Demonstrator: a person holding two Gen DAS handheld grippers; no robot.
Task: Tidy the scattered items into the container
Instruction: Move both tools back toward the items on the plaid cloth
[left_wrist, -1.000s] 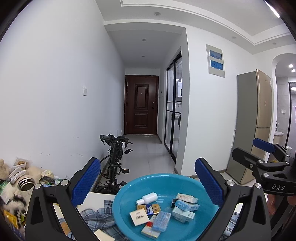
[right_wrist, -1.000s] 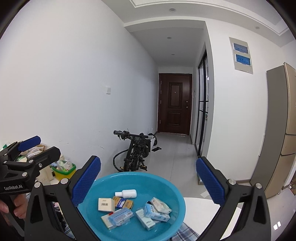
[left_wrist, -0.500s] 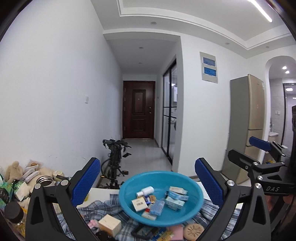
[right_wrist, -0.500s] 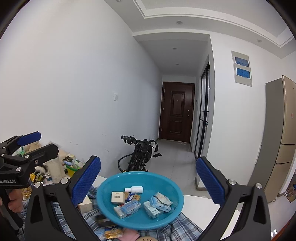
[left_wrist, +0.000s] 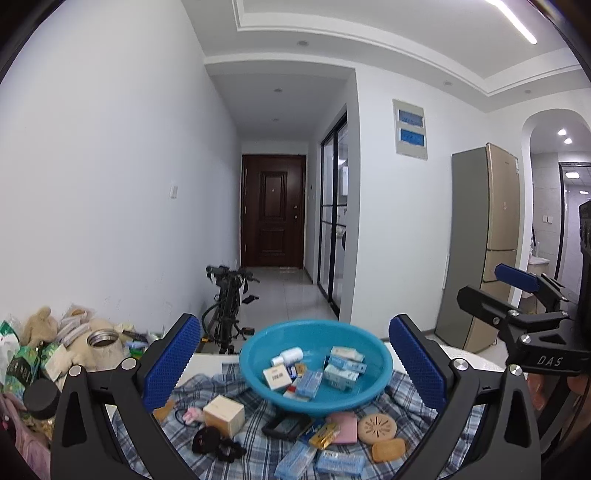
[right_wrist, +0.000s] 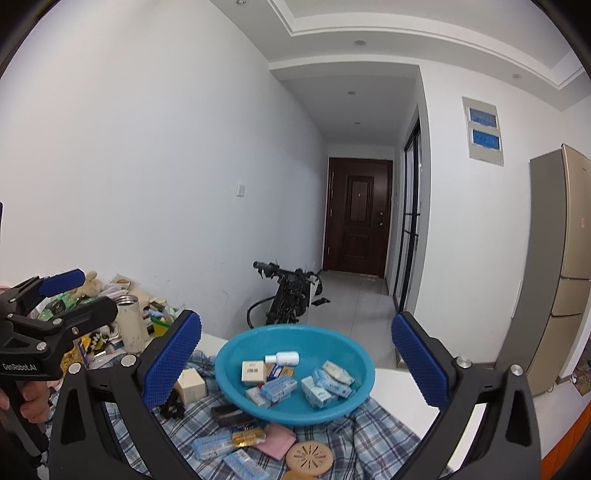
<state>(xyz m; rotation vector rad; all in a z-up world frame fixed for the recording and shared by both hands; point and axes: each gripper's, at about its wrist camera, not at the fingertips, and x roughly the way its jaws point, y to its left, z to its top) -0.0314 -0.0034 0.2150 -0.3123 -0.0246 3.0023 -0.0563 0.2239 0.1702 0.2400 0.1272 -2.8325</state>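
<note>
Checked cloth covers the counter (left_wrist: 480, 363), where the basin (left_wrist: 380, 373) ahead of both empty, wide-spread grippers (left_wrist: 295, 365) (right_wrist: 295, 363) holds several boxes while soaps and packets nearer them remain.

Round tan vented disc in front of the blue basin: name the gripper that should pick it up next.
Right, probably. Both are open and empty, but the disc lies nearly centred ahead of the right gripper; for the left gripper it lies off toward its right finger.
</note>
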